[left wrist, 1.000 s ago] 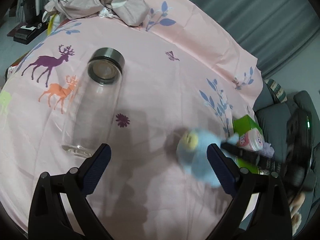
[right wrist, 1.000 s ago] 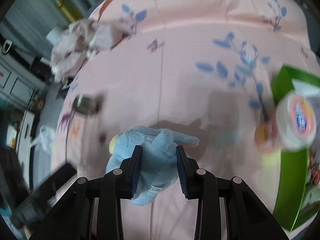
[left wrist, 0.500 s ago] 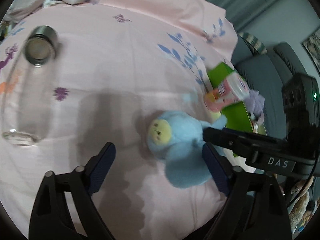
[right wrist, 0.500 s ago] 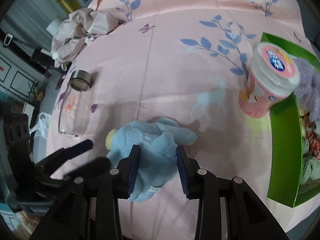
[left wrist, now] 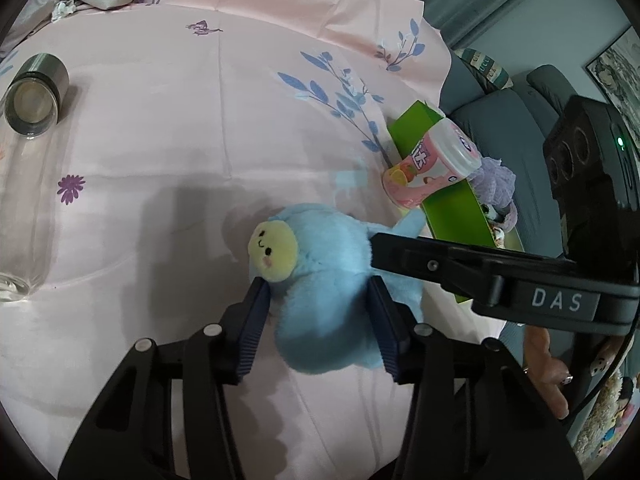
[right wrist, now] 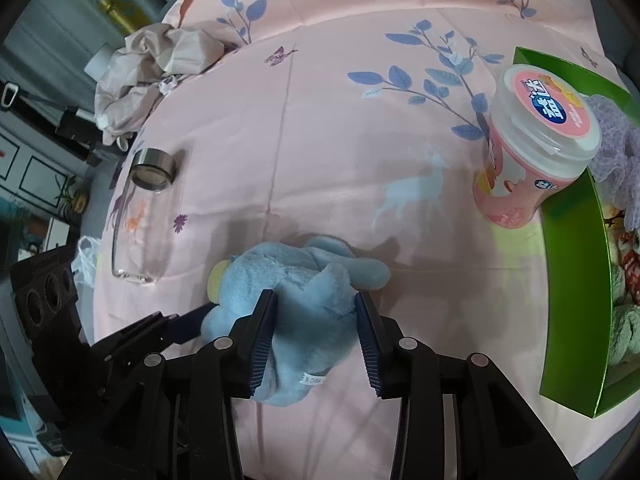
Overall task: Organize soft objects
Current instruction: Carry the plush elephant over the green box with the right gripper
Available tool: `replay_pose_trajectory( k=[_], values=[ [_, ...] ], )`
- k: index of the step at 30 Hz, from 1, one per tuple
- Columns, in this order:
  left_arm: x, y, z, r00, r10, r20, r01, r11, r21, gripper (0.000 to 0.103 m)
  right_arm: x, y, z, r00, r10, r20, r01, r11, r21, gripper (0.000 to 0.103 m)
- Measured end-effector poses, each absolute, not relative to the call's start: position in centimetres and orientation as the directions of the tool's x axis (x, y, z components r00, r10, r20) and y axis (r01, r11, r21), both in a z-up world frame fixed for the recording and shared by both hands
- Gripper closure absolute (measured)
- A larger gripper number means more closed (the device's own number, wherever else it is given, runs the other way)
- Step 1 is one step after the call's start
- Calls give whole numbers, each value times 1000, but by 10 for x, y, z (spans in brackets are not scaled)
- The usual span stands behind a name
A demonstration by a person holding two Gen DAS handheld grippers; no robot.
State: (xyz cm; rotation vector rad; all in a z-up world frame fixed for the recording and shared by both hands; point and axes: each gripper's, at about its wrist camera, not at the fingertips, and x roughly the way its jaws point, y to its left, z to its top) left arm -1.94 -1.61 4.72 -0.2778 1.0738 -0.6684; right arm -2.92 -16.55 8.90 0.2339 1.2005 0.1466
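Mid-task, by the look of it. Blue plush toy [left wrist: 328,280] lying on the pink sheet [left wrist: 200,120], near the green box [right wrist: 572,304] but not yet in it. Already inside the box: a purple plush [right wrist: 616,136] and other soft toys.

Left gripper [left wrist: 320,320] closing, jaws flanking the toy just below its yellow face and touching its fur. Right gripper [right wrist: 316,324] opening, jaws at the toy's back, grip apparently easing.

Left to do: toy into the box.

Box contents cut off at the frame edge. Pink tub [right wrist: 532,148] and glass bottle [right wrist: 140,216] apparently hard, so probably not for sorting.
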Motion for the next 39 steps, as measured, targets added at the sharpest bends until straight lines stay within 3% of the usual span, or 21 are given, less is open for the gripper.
replay_pose_trajectory(
  k=[12,39],
  values=[
    [-31,-22,63,360,-594,-720,379,798,-469,67,-37,-165,93,381,262,-887,29,955,294,57],
    [-53,-29,147,495,-593,-635,457,799,-390,68,-64,-162,176,569,235,-788,1,958,286,57]
  ],
)
